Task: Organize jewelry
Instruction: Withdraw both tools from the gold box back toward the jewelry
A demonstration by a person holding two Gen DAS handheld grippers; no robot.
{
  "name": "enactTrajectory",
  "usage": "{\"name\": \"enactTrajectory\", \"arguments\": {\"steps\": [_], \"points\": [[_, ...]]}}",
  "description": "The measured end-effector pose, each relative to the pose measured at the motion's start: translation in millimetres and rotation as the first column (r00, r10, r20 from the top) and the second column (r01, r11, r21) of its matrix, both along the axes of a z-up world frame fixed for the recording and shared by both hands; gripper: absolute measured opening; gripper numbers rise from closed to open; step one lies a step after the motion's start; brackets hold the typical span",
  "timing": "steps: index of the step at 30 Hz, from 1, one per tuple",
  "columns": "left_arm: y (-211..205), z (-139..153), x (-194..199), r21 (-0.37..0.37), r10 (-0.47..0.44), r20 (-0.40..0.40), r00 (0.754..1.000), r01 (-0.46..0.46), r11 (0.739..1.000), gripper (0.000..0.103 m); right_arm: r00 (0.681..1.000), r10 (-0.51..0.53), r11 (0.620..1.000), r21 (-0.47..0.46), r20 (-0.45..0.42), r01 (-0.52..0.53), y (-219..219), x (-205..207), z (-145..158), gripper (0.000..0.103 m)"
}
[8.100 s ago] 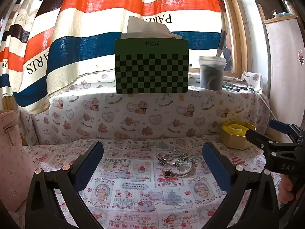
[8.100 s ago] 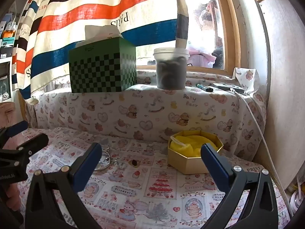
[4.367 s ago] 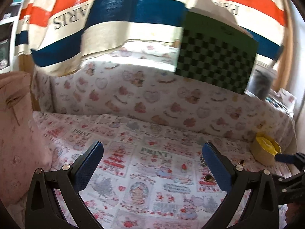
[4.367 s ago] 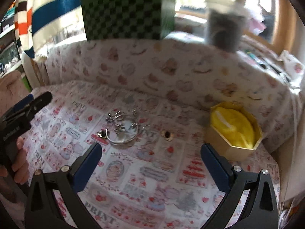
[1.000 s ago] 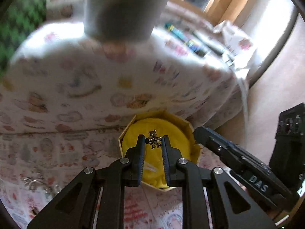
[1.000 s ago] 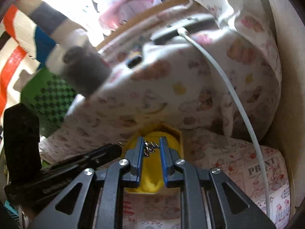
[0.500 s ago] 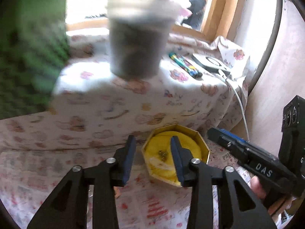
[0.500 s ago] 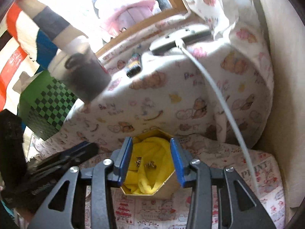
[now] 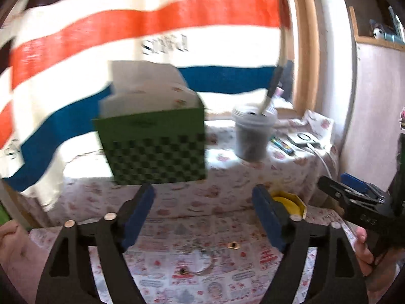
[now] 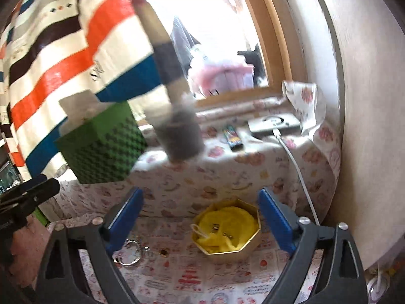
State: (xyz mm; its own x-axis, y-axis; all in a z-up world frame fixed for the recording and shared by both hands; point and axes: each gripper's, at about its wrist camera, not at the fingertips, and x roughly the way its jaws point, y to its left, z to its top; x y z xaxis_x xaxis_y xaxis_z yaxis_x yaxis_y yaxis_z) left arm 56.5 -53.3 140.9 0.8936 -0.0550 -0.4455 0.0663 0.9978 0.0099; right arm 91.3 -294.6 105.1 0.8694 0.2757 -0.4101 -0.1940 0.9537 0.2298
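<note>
Right wrist view: the right claw (image 10: 200,217) stands spread wide, its jaws having just been opening, with nothing between them. Beyond it sits the gold box (image 10: 229,231) with yellow lining, holding two small metal charms (image 10: 219,230) (details too small to tell). Left of the box on the printed cloth (image 10: 182,278) lie a small dark earring (image 10: 164,252) and a silver bracelet (image 10: 130,252). Left wrist view: the left claw (image 9: 203,217) is likewise spread and empty, jaws just opened; the box (image 9: 291,204) lies behind its right finger, the bracelet (image 9: 200,261) nearer the camera.
</note>
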Motion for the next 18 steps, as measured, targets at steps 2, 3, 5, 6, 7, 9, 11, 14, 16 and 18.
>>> {"name": "enactTrajectory", "arguments": {"steps": [2, 3, 5, 6, 7, 9, 11, 14, 16, 18], "points": [[9.8, -2.9, -9.3, -0.009, 0.015, 0.022, 1.0, -0.015, 1.0, 0.087, 1.0, 0.001, 1.0, -0.012, 0.024, -0.001, 10.0, -9.0, 3.1, 0.103], [12.6, -6.0, -10.7, -0.013, 0.021, 0.024, 0.999, -0.021, 1.0, 0.091, 0.999, -0.002, 1.0, -0.018, 0.035, 0.003, 13.0, -12.5, 4.7, 0.103], [20.4, -13.7, -12.7, -0.031, 0.031, 0.025, 0.999, -0.031, 0.999, 0.097, 0.999, -0.006, 0.999, -0.042, 0.051, 0.008, 22.0, -19.0, 4.9, 0.103], [24.5, -18.3, -11.9, -0.026, 0.031, 0.02, 0.999, -0.03, 0.999, 0.097, 0.999, -0.011, 0.999, -0.051, 0.051, 0.014, 26.2, -19.3, 3.6, 0.103], [26.8, -22.5, -11.0, -0.007, 0.03, 0.009, 1.0, -0.03, 1.0, 0.097, 0.999, -0.015, 0.998, -0.053, 0.048, 0.018, 29.2, -17.9, 1.5, 0.103], [29.5, -33.4, -6.1, 0.044, 0.044, -0.012, 0.999, -0.043, 0.998, 0.098, 0.999, -0.029, 0.998, -0.048, 0.039, 0.031, 31.7, -13.0, -6.3, 0.103], [31.1, -46.3, -0.1, 0.065, 0.059, -0.029, 0.998, -0.057, 0.996, 0.098, 0.999, -0.052, 0.998, -0.043, 0.017, 0.052, 30.5, -7.8, -16.5, 0.103], [35.3, -67.1, 9.7, 0.033, 0.044, -0.085, 0.995, -0.042, 0.999, 0.098, 0.998, -0.06, 0.997, -0.046, -0.035, 0.058, 29.1, 2.9, -35.3, 0.103], [37.3, -79.6, 15.5, -0.003, 0.029, -0.124, 0.992, -0.029, 1.0, 0.097, 0.997, -0.036, 0.999, -0.041, -0.07, 0.034, 28.7, 8.1, -43.9, 0.103], [37.7, -91.7, 23.6, -0.039, 0.017, -0.167, 0.986, -0.024, 0.999, 0.097, 0.995, -0.02, 1.0, -0.021, -0.099, 0.018, 27.0, 11.8, -50.2, 0.103]]}}
